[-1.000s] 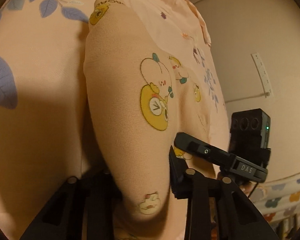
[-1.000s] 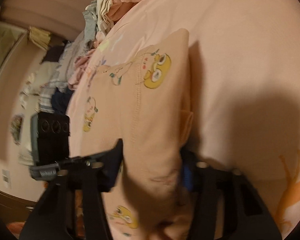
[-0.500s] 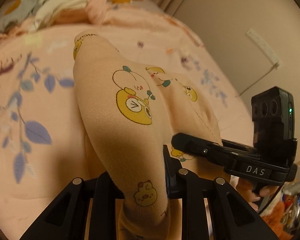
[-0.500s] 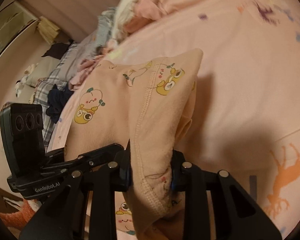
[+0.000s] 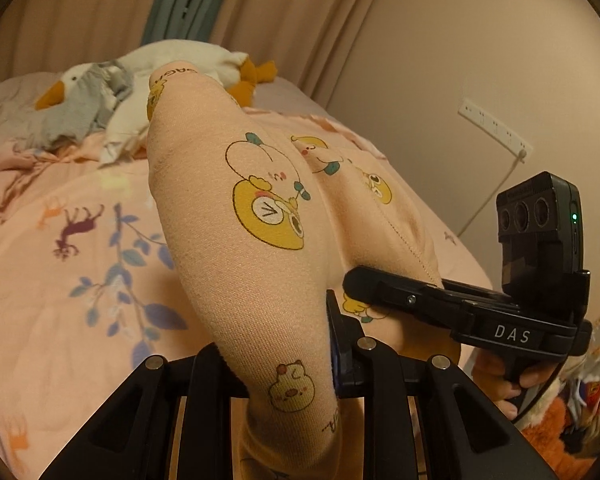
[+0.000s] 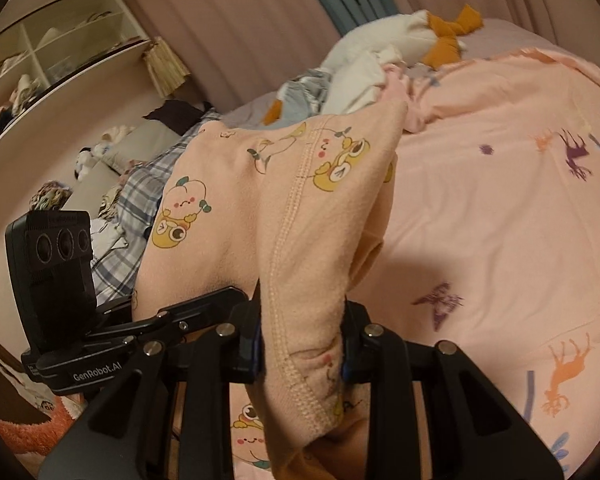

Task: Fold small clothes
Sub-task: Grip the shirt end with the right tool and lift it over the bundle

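Two claws each pinch a bunched edge of one peach garment (image 5: 236, 216), printed with yellow cartoon animals, and hold it off the pink bedspread (image 5: 60, 264). On the left, the left claw (image 5: 284, 364) is nearly closed, its jaws having drawn in a moment ago, and the cloth fills the narrow gap between them, pressed on both sides and draping forward and up from the tips. A few printed letters show on the far hem and near the tips, too partial to read. Right of that claw, in its own view, the right claw's body carries a white label reading "DAS", with a small green light lit on its camera block, and a hand (image 5: 512, 380) grips the handle below. Beyond the garment lie a plush goose (image 5: 168, 68) and crumpled clothes, with curtains behind and a power strip (image 5: 496, 128) on the wall to the right. In the right wrist view, the left claw's body at far left bears the words "GenRobot.AI". The right claw (image 6: 304, 344) is likewise closed down to a small gap after narrowing a moment ago, clamping a stitched seam edge of the same garment, which spreads forward and leftward from its tips. Shelves (image 6: 60, 52) stand at far left; the bedspread with animal prints lies to the right.
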